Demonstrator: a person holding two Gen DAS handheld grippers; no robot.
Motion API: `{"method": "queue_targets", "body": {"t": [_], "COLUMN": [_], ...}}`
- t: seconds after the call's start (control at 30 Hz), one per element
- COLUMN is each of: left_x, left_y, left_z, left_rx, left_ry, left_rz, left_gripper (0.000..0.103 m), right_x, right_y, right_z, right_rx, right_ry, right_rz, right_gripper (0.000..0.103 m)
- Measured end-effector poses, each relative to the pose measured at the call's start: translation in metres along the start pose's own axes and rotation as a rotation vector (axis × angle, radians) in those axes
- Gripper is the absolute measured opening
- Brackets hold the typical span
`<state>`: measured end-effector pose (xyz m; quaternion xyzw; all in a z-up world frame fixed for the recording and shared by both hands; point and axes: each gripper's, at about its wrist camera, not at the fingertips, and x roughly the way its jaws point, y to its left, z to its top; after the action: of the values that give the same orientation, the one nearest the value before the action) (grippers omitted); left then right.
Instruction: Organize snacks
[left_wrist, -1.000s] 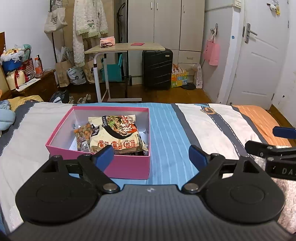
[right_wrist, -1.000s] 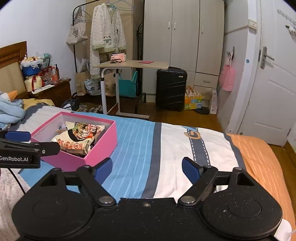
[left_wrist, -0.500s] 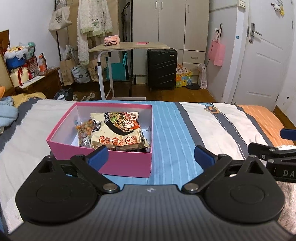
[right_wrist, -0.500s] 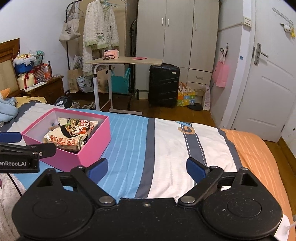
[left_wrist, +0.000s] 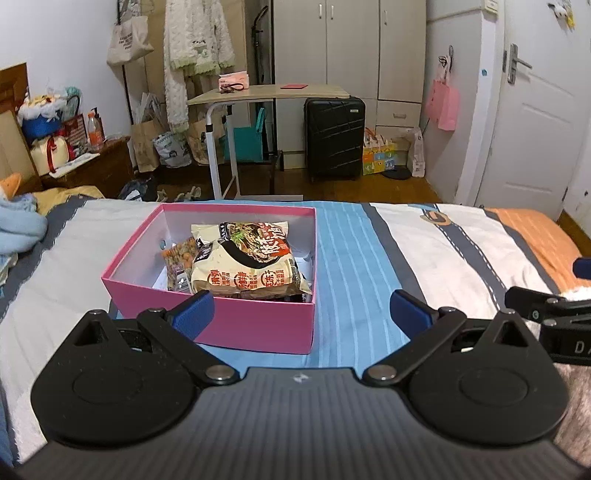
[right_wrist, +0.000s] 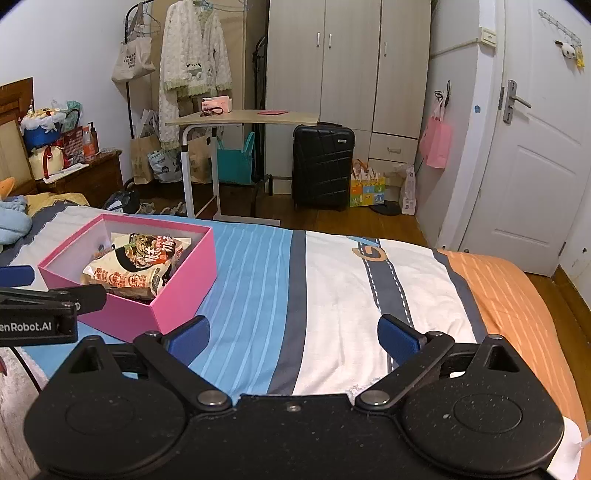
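Ahead of my left gripper the pink box sits on the striped bedspread, noodle packet piled on smaller snacks. Both my grippers gape empty; the right gripper has only bedspread ahead. Careless reaching risks shoving the light box or tipping the packet out.
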<state>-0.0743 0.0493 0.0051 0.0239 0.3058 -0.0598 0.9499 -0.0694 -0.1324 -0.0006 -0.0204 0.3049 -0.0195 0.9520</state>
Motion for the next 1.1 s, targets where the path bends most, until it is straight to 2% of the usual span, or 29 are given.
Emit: {"method": "queue_targets", "body": {"t": [0.43, 0.93, 1.1], "left_x": [0.0, 0.001, 0.003], "left_y": [-0.007, -0.011, -0.011], "left_z": [0.0, -0.004, -0.005], "left_rx": [0.031, 0.049, 0.053], "left_ry": [0.014, -0.028, -0.02], "left_rz": [0.024, 0.055, 0.063], "left_gripper": [0.103, 0.103, 0.103], "right_x": [0.0, 0.004, 0.004], "right_y": [0.001, -0.001, -0.001], "right_z": [0.001, -0.001, -0.002], "right_rx": [0.005, 0.015, 0.017], "right_ry": [0.0, 0.015, 0.014], "right_rz": [-0.006, -0.011, -0.005], "right_gripper": [0.099, 0.099, 0.099]}}
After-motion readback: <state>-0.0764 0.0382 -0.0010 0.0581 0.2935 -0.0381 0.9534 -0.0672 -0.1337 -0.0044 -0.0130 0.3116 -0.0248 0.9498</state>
